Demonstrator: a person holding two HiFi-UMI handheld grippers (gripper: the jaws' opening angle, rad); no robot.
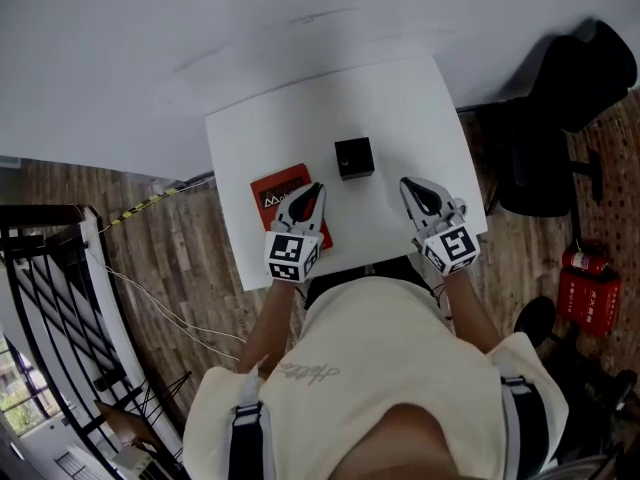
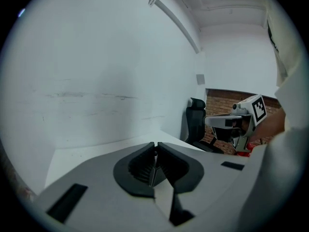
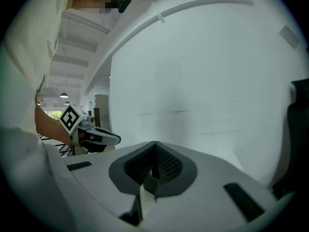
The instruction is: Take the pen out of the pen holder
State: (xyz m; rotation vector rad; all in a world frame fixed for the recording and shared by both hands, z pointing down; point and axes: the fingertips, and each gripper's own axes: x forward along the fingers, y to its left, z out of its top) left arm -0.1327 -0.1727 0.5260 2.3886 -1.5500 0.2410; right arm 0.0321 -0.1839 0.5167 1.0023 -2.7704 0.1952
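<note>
Left gripper point(image 1: 313, 190): clenched shut with nothing held, over the red booklet point(image 1: 272, 190) by the table's point(image 1: 400, 98) near left corner.
Right gripper point(image 1: 412, 186): likewise clenched and empty, by the near right corner.
Pen holder point(image 1: 354, 157): stood about mid-table, beyond both grippers; no pen could be made out in it.
Risk: the small holder could be knocked by closed tips, or tipped if the pen were pulled aslant.
Writing: a white mark on the booklet's dark panel, too small to be read.
</note>
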